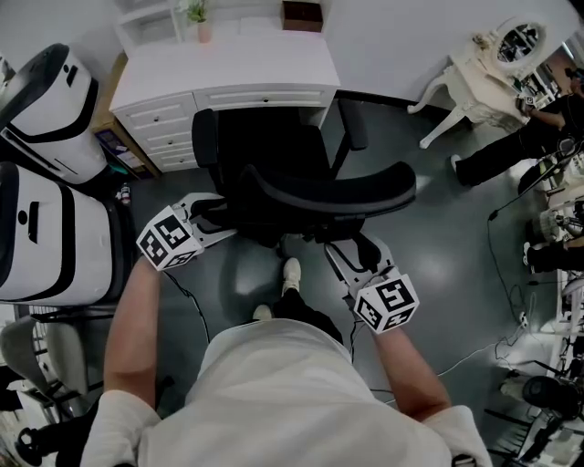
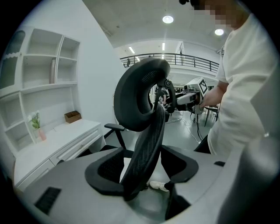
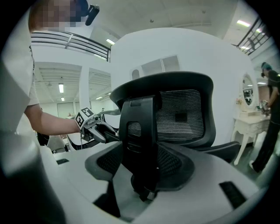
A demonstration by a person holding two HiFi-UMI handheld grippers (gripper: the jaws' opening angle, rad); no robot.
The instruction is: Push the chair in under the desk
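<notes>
A black mesh office chair (image 1: 274, 146) stands in front of the white desk (image 1: 228, 68), its seat facing the desk's knee gap and its curved backrest (image 1: 333, 196) toward me. My left gripper (image 1: 208, 219) is shut on the backrest's left edge; in the left gripper view the mesh edge (image 2: 146, 144) runs between the jaws of the left gripper (image 2: 140, 175). My right gripper (image 1: 354, 255) is shut on the backrest's right side. There the chair's back frame (image 3: 140, 144) fills the gap of the right gripper (image 3: 140, 164).
White drawers (image 1: 160, 128) sit at the desk's left, and on top are a small plant (image 1: 196, 14) and a brown box (image 1: 301, 14). Large white machines (image 1: 46, 182) crowd the left. A white vanity table (image 1: 493, 64), a standing person (image 1: 520, 146) and floor cables (image 1: 511, 301) are at the right.
</notes>
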